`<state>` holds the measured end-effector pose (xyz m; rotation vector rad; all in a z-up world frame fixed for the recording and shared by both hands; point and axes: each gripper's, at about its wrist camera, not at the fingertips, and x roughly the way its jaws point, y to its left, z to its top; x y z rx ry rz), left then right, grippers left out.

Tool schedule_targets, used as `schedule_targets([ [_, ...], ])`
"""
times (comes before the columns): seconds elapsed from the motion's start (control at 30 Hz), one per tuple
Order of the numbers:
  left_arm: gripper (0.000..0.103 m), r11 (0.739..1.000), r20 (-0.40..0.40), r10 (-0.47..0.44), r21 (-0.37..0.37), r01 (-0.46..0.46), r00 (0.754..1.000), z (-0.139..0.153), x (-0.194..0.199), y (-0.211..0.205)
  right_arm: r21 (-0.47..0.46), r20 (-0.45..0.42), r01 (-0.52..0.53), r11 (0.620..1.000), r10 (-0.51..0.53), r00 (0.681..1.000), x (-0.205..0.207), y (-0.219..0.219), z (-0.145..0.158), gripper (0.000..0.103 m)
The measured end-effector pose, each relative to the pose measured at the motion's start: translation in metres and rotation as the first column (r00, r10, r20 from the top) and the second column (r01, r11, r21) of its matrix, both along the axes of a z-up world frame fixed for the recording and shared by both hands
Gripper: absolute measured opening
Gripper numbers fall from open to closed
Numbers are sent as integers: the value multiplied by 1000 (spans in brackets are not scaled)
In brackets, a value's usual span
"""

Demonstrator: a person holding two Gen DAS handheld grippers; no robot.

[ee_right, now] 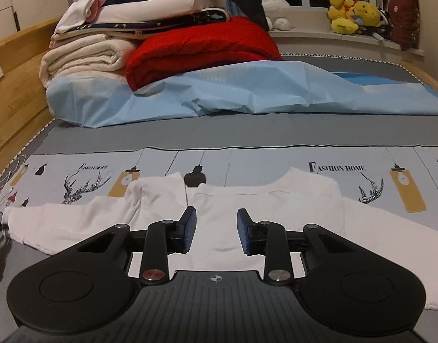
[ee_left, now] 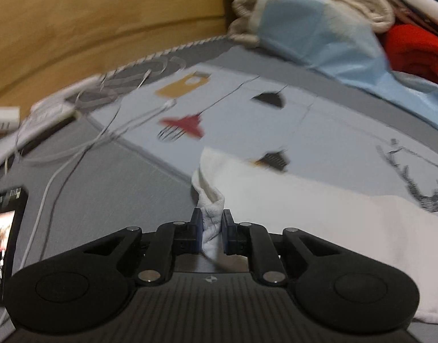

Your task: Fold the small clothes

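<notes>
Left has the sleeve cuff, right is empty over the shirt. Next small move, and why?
Probably carry the sleeve inward across the white shirt: the left gripper is shut on its cuff, and the sleeve lies spread out sideways. The right gripper hangs open above the shirt body.

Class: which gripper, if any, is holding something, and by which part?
The left gripper pinches a bunched end of the white garment, apparently a sleeve cuff. The right gripper hovers open over it, holding nothing.
</notes>
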<state>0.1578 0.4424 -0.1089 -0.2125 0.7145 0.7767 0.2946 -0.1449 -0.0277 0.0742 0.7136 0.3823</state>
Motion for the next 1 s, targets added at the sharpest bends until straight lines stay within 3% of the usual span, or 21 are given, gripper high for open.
schedule_targets([
  [0.27,13,979,99,-195,79,187,976,64,34,-88,20,16,-23,1000,22,1000,-10,7,6,30],
  [0.33,13,963,134,-263,88,253,955,86,44,-124,56,1,-17,998,17,1000,-9,4,8,25],
  [0.4,13,934,169,-357,100,344,919,107,56,-167,100,-24,6,995,-4,1000,-6,-1,9,13],
  [0.5,13,874,234,-486,107,474,842,133,75,-245,162,-70,74,984,-63,996,-1,-13,10,10],
  [0.63,12,792,343,-579,20,610,740,150,102,-357,221,-125,177,959,-152,980,3,-35,7,10],
  [0.7,14,725,382,-630,-21,688,676,153,106,-412,219,-130,222,950,-197,972,5,-47,6,10],
  [0.73,16,676,384,-660,-72,734,646,152,107,-437,220,-130,244,944,-220,967,5,-54,6,10],
  [0.8,35,568,378,-714,-180,803,589,148,113,-475,224,-130,292,930,-268,955,8,-69,5,11],
  [0.83,35,534,370,-737,-194,823,566,150,112,-486,228,-135,320,920,-295,946,10,-77,5,12],
  [0.9,35,559,366,-736,-144,816,569,161,108,-485,244,-158,363,899,-333,930,13,-91,2,13],
  [0.93,35,585,361,-723,-131,800,589,168,108,-477,256,-175,378,890,-342,923,14,-98,-1,13],
  [1.0,35,657,331,-673,-144,740,661,180,109,-455,272,-205,387,881,-340,918,18,-104,-6,13],
])
